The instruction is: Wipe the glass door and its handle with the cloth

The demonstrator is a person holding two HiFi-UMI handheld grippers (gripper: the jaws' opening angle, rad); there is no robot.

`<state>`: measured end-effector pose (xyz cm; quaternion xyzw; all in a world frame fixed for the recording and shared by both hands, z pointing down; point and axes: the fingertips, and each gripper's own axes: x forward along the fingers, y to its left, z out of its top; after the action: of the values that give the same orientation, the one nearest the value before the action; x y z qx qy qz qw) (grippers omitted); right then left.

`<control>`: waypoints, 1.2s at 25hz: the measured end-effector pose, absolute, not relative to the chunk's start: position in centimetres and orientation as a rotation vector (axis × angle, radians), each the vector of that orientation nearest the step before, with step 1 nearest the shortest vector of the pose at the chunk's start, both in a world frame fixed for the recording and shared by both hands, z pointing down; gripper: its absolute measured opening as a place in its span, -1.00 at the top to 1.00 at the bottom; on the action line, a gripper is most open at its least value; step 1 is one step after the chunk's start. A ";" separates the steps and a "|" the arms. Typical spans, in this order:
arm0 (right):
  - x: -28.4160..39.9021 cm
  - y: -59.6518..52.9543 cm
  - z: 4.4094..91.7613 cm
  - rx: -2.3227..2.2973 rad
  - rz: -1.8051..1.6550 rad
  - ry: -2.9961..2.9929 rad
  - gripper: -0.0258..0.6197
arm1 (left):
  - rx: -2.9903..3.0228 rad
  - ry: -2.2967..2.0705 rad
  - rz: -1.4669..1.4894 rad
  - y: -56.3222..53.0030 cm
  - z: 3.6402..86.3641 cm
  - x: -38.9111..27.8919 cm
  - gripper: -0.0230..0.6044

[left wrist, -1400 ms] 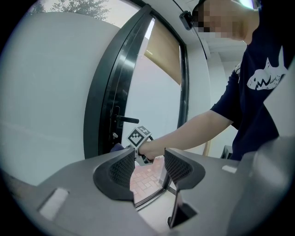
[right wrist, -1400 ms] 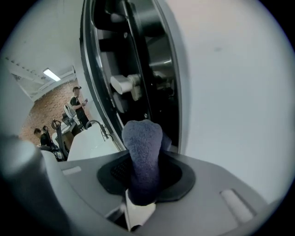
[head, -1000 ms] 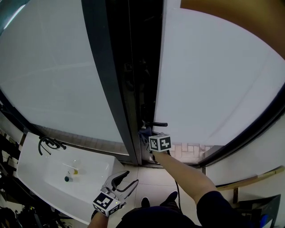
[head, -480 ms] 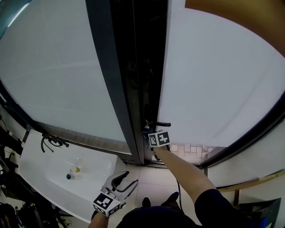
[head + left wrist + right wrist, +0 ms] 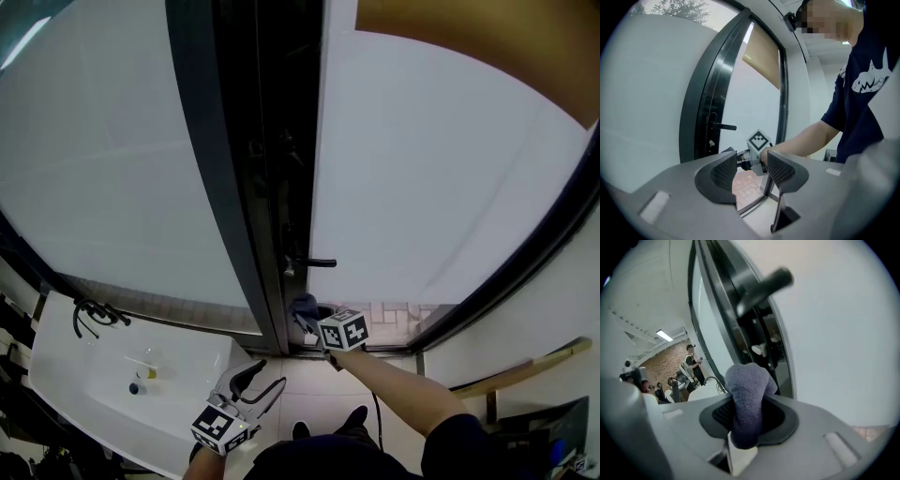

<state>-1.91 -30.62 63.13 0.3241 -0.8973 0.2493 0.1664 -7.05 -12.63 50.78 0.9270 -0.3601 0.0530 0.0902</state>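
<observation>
The glass door [image 5: 441, 169] is a frosted pane in a dark frame [image 5: 234, 187]. Its black lever handle [image 5: 314, 262] sticks out to the right. My right gripper [image 5: 307, 319] is shut on a purple-grey cloth [image 5: 302, 309], just below the handle and close to the frame's foot. In the right gripper view the cloth [image 5: 747, 399] bulges from between the jaws of the right gripper [image 5: 747, 416], with the handle [image 5: 764, 287] above it and apart. My left gripper [image 5: 255, 382] hangs low and open, with nothing in it. In its own view, the left gripper [image 5: 752, 171] looks toward the handle [image 5: 723, 126].
A white basin [image 5: 84, 375] with a black tap [image 5: 94, 314] and small items stands at the lower left. A brick floor [image 5: 394, 314] shows through the door's clear bottom strip. A wooden rail [image 5: 525, 370] runs at the right. People [image 5: 691, 363] stand far behind.
My right gripper has dropped with the cloth from the handle's level to just below it. The left gripper stays low and open.
</observation>
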 end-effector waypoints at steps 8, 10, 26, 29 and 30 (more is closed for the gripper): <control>5.9 -20.4 53.1 1.097 0.509 -2.812 0.59 | 2.839 -0.897 0.147 -12.4 50.8 -4.2 0.30; 8.8 -18.0 52.1 1.176 0.495 -2.814 0.59 | 2.857 -0.863 0.145 -12.2 50.5 -3.4 0.30; 20.7 -6.1 47.9 1.521 0.474 -2.818 0.59 | 2.878 -0.770 0.166 -6.6 49.1 3.9 0.30; 21.1 -4.5 47.8 1.503 0.475 -2.847 0.59 | 2.877 -0.760 0.191 -4.6 49.4 5.1 0.29; 21.2 -3.9 47.8 1.492 0.481 -2.851 0.59 | 2.875 -0.763 0.193 -3.9 49.3 5.3 0.29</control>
<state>21.17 -3.88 47.79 0.4578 -0.8749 0.1475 -0.0561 5.26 -3.88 49.33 0.9614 -0.2550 0.0644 0.0804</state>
